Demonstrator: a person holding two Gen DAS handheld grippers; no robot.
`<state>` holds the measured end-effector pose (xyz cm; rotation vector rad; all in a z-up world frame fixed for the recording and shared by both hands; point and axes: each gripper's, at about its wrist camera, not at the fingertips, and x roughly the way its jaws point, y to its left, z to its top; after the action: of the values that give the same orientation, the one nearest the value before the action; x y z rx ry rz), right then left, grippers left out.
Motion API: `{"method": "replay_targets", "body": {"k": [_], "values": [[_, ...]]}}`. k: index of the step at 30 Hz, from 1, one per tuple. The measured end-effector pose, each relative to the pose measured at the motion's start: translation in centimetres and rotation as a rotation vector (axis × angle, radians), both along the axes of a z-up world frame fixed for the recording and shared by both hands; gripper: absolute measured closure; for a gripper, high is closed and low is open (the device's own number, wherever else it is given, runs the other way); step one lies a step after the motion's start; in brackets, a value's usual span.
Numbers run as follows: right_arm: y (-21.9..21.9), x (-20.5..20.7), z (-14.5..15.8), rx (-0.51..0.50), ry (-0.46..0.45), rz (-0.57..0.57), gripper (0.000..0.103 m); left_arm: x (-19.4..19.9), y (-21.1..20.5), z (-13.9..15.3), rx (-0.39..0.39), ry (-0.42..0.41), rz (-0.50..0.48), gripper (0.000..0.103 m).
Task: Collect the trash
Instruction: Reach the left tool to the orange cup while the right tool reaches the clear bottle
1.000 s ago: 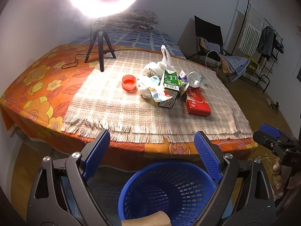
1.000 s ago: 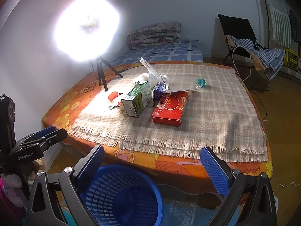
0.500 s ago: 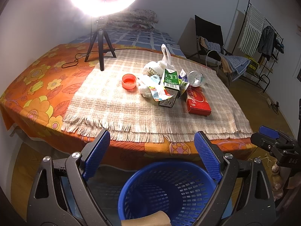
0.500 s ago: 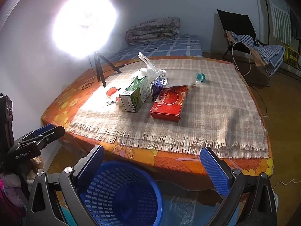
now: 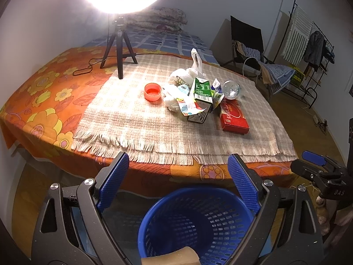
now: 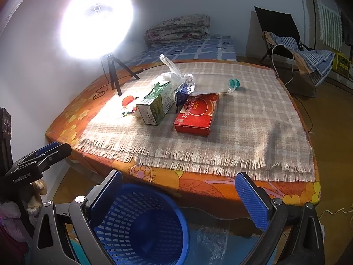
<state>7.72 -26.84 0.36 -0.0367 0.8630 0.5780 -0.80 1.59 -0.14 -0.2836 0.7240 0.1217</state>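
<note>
Blown out by glare: ring light [image 6: 97, 25], head unreadable, only tripod legs clear. Partly hidden behind the green carton [image 6: 155, 108]: red cap [image 6: 128, 100] and crumpled wrappers [image 5: 189, 107], hard to sort apart. Clear bottle [image 6: 211, 85] lying flat beyond the red box [image 6: 196, 116], body barely discernible. Blue basket [image 5: 198, 223] cut off at the lower frame edge, straight below and between the left gripper [image 5: 178, 176] fingers; a tan object at its near rim, unidentifiable. Same basket below the right gripper [image 6: 178, 190], toward its left finger; inside looks bare. Both sets of jaws spread wide, holding nothing. Trash pile well ahead of both, on the fringed cloth [image 6: 253, 119].
</note>
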Motion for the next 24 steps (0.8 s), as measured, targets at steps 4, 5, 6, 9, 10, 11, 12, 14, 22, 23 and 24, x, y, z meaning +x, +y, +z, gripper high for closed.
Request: {"method": "replay_targets", "body": {"k": [4,5,6,9,10,11,12,14,22,23,24], "values": [[0.2,0.1,-0.3,0.002,-0.005,0.012,0.0,0.0,0.3,-0.3,-0.01,0.013,-0.001,0.01],[0.2,0.1,-0.4,0.002,-0.012,0.015,0.0,0.4,0.2,-0.5,-0.01,0.02,-0.001,0.01],[0.2,0.2,-0.4,0.003,-0.017,0.014,0.0,0.7,0.2,-0.6,-0.008,0.027,-0.003,0.01],[-0.1,0.6,-0.5,0.023,-0.016,0.009,0.0,1.4,0.4,-0.5,0.001,0.04,-0.006,0.01],[-0.3,0.8,-0.4,0.034,-0.012,0.005,0.0,1.6,0.5,-0.4,0.002,0.042,-0.003,0.01],[-0.5,1.0,-0.2,0.04,-0.01,0.003,0.0,1.8,0.9,-0.3,-0.002,0.044,-0.001,0.01],[-0.5,1.3,0.0,0.042,-0.012,0.001,0.0,2.0,1.1,-0.2,-0.005,0.048,-0.002,0.01],[-0.6,2.0,0.5,0.032,-0.026,-0.006,0.0,2.7,1.7,0.1,-0.007,0.056,0.003,0.01],[0.5,7.2,2.8,0.001,-0.034,-0.036,0.0,6.8,4.2,2.6,-0.001,0.018,0.025,0.01],[0.6,8.1,2.9,0.003,-0.025,-0.043,0.0,7.6,4.8,2.8,-0.008,0.016,0.03,0.01],[0.7,9.0,2.9,0.011,-0.013,-0.053,0.0,8.1,5.2,2.8,-0.014,0.015,0.035,0.01]]}}
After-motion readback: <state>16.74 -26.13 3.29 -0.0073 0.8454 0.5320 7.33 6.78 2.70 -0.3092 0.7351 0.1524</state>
